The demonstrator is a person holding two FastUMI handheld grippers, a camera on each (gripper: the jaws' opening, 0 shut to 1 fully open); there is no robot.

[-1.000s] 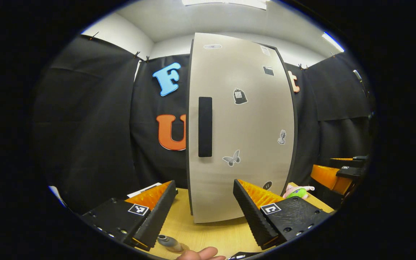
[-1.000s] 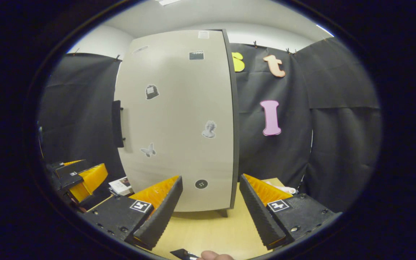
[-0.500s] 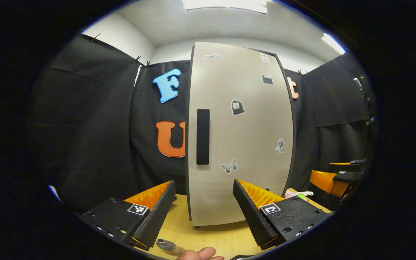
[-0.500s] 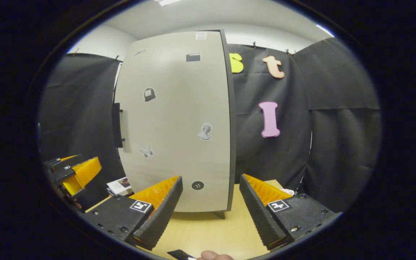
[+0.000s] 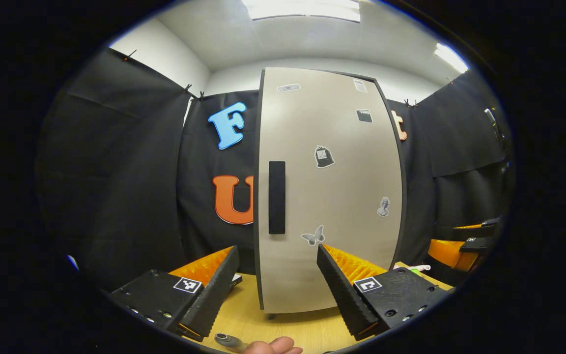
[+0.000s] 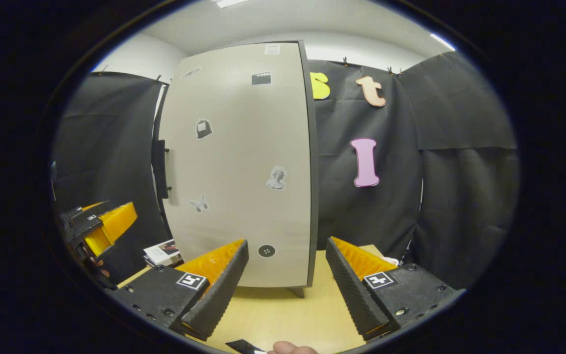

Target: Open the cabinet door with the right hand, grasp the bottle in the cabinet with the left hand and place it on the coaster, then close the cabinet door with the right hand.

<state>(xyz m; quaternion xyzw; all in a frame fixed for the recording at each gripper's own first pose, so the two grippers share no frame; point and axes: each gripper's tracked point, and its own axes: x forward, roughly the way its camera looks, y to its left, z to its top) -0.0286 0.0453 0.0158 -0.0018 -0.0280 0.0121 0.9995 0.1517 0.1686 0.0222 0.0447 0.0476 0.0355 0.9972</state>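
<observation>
A staged recording booth inside an office-type room, not a lived-in home: black cloth [image 6: 460, 196] is clipped up as walls on all sides, with plain white wall and a ceiling light panel [image 5: 302, 7] showing above it. One lone beige cabinet [image 5: 332, 196] dotted with small stickers stands on a light wooden tabletop [image 6: 283, 314]. The handheld grippers carry printed square marker tags [image 5: 367, 284], which points to a data-collection setup.
</observation>
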